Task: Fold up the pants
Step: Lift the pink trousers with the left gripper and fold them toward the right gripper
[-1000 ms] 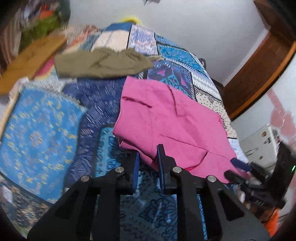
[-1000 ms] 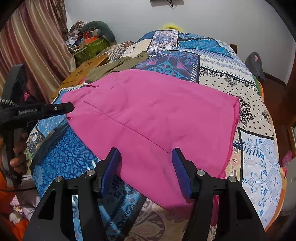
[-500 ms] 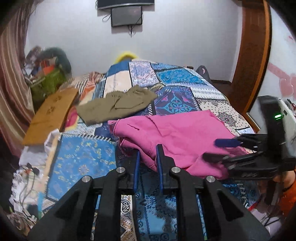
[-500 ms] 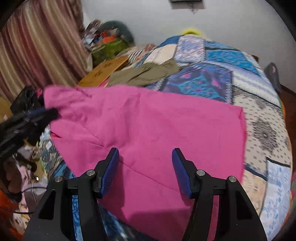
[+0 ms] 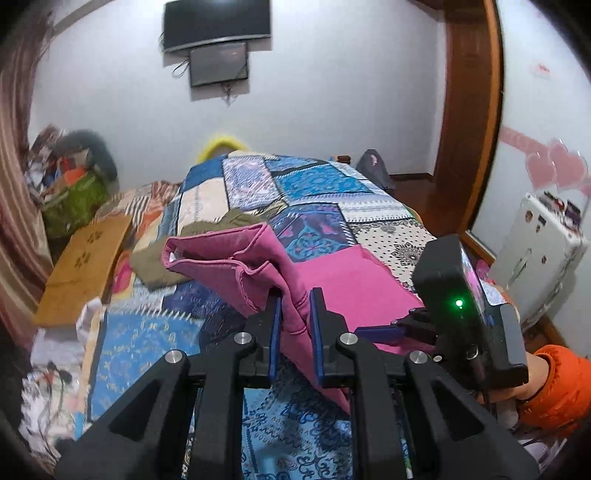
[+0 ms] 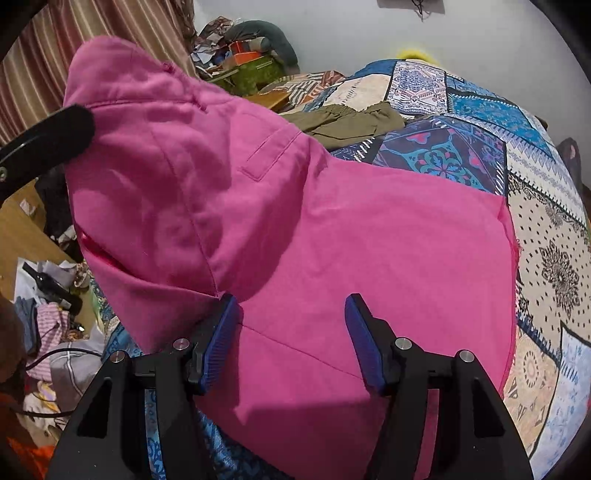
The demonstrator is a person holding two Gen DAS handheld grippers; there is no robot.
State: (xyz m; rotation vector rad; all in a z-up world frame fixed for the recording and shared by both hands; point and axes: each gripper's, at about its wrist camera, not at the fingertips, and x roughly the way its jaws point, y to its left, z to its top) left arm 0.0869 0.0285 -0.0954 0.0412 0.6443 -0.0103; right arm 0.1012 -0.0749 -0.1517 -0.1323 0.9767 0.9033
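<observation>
Your left gripper (image 5: 295, 325) is clenched on a bunched fold of the pink pants (image 6: 332, 236), lifting it off the quilt (image 6: 480, 122). Your right gripper (image 6: 291, 336) hangs released, fingers apart over the pants' flat part.

Patchwork bedspread (image 5: 317, 184) as landmark: olive garment (image 6: 347, 120) lies on it toward far left. Wooden board (image 5: 86, 266) beside its left edge. Wall screen (image 5: 218, 62) above its far end. Striped curtain (image 6: 122, 22) left of it.

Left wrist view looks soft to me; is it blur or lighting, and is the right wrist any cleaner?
Left wrist: room edges smear with motion blur, dim light, yet the pink pants stay readable. Right wrist: sharper and brighter, the lifted fabric shadowing itself; fisheye bends the bedspread.
</observation>
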